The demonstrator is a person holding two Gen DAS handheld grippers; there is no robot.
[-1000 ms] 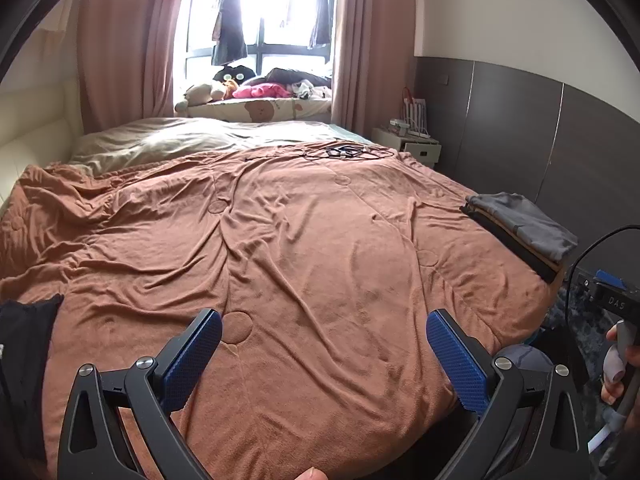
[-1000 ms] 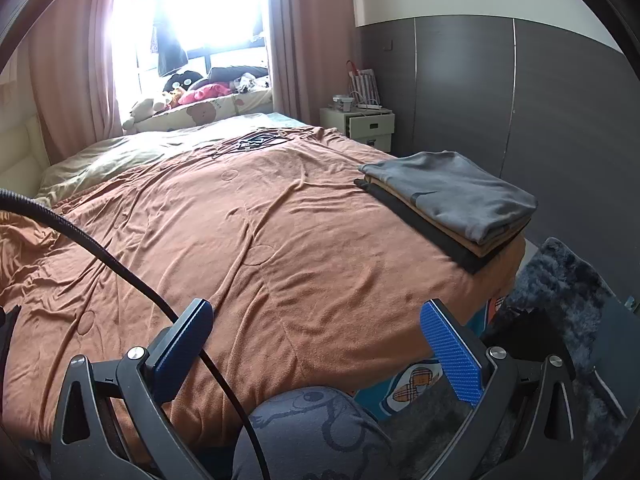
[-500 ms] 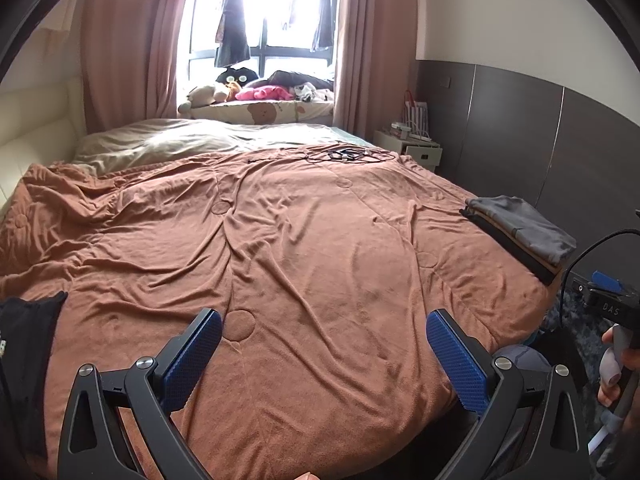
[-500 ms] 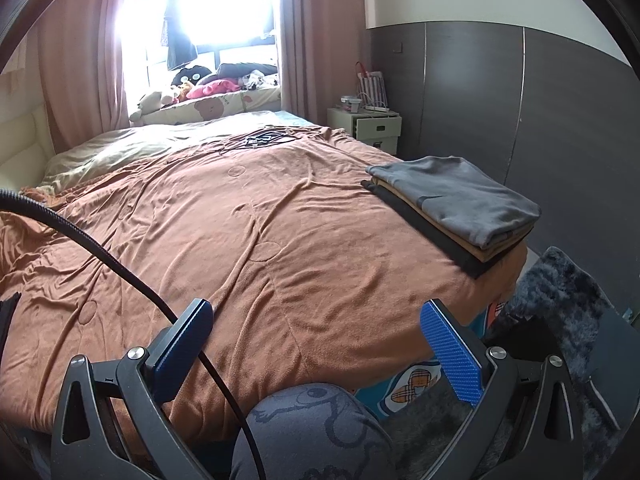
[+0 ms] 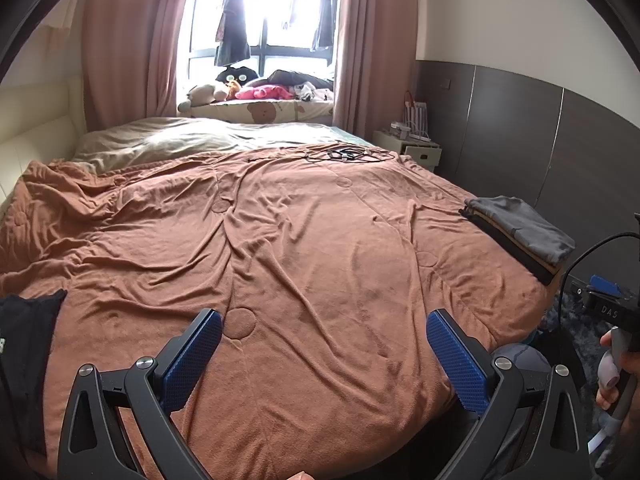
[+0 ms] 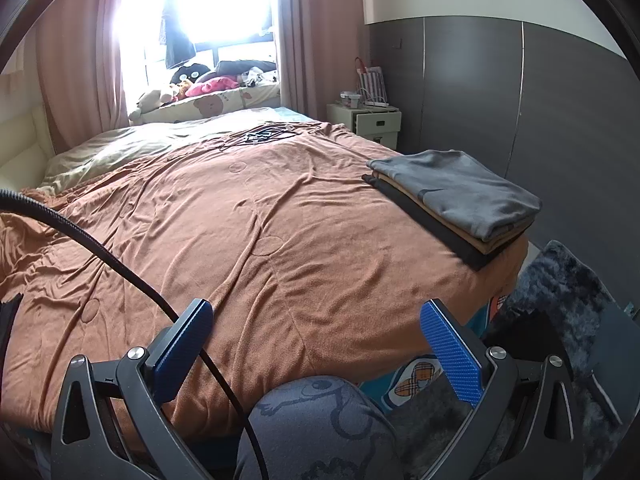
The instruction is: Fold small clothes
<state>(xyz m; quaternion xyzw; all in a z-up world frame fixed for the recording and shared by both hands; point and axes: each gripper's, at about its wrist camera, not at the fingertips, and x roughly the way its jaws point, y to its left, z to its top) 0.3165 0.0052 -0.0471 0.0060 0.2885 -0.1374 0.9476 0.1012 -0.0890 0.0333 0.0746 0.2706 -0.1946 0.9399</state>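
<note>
Both grippers have black frames with silver screws, blue textured fingers [image 5: 456, 360] (a black cable [image 6: 120, 268] trails), grey printed trousers [image 6: 320, 428].

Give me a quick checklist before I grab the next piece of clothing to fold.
1. Left tool open and empty: ok.
2. Right tool open and empty: ok.
3. Middle of the brown blanket free for folding: ok, though wrinkled.
4. Folded stack parked at the bed's right edge, grey piece on top: ok.
5. Next garment found: cannot tell; only a black cloth shows at the left edge.
6. Black cable clear of the right tool: not ok, it crosses its left finger.
</note>
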